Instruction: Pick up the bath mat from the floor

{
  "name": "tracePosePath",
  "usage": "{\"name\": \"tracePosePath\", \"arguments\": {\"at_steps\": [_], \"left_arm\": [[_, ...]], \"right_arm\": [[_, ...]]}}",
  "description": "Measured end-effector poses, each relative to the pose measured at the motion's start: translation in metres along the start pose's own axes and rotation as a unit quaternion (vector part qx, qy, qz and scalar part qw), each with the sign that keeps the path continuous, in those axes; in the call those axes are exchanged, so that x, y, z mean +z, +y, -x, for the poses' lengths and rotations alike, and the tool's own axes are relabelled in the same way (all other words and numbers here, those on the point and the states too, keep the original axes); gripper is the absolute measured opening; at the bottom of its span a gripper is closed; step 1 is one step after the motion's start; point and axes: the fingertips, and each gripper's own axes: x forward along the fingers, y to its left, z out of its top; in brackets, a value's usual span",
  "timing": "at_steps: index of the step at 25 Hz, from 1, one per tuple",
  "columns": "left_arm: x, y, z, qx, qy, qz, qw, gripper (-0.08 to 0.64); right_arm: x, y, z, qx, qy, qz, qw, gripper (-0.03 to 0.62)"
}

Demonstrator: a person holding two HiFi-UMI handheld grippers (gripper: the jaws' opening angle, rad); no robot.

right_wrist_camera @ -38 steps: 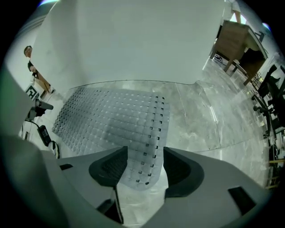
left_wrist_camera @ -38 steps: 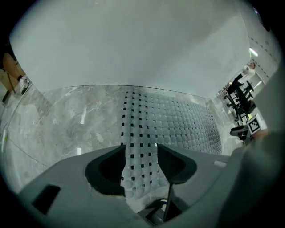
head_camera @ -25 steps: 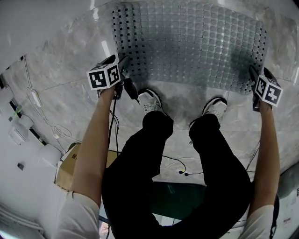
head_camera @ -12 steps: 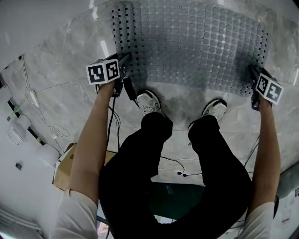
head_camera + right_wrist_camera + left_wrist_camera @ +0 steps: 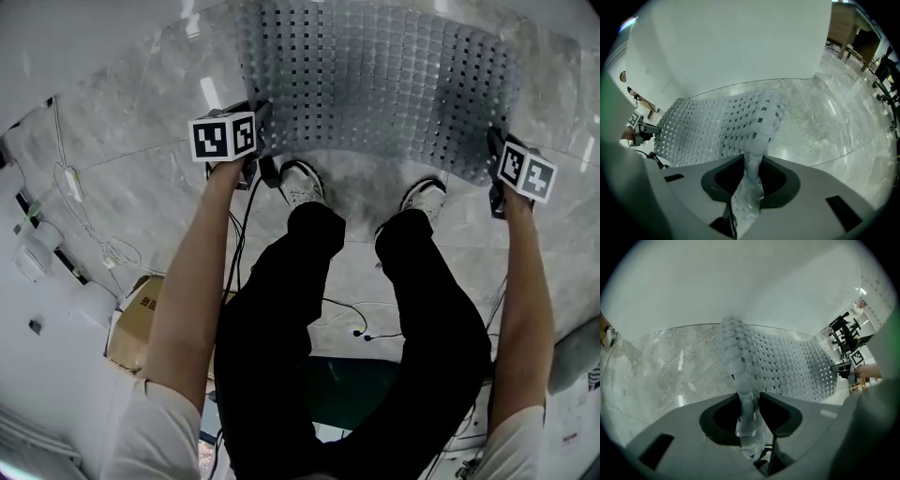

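At the far left, a cardboard box is sitting on the marble floor. Its print is too small for us to read. White cables are trailing beside it.

Next, we are closing the left gripper on the near left corner of the bath mat. In the left gripper view the jaws are pinching the bunched corner between them. The gripper's cube is showing black-and-white square markers and no words.

The grey, perforated mat is lying across the floor ahead of our white shoes, and its near edge is curling up toward both grippers.

On the right, we are closing the right gripper on the opposite near corner. In the right gripper view the jaws are gripping the folded mat between them.
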Motion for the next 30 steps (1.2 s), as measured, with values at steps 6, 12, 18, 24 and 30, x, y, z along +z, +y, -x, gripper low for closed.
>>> {"name": "tracePosePath", "arguments": {"at_steps": [6, 12, 18, 24, 30], "left_arm": [[0.006, -0.040, 0.051, -0.023, 0.007, -0.013, 0.9996, 0.086], [0.006, -0.078, 0.096, -0.041, 0.020, -0.022, 0.9987, 0.081], [-0.005, -0.100, 0.136, -0.050, 0.030, -0.019, 0.9981, 0.080], [-0.018, -0.115, 0.177, -0.056, 0.028, -0.001, 0.9981, 0.074], [-0.033, -0.130, 0.235, -0.050, 0.022, 0.016, 0.9984, 0.072]], "right_arm": [[0.009, 0.042, 0.055, 0.027, 0.008, 0.028, 0.999, 0.061], [0.010, 0.073, 0.106, 0.042, 0.021, 0.055, 0.997, 0.055], [-0.002, 0.082, 0.154, 0.040, 0.043, 0.074, 0.995, 0.054], [-0.013, 0.086, 0.199, 0.037, 0.046, 0.071, 0.996, 0.052], [-0.016, 0.109, 0.258, 0.060, 0.039, 0.068, 0.995, 0.051]]}}
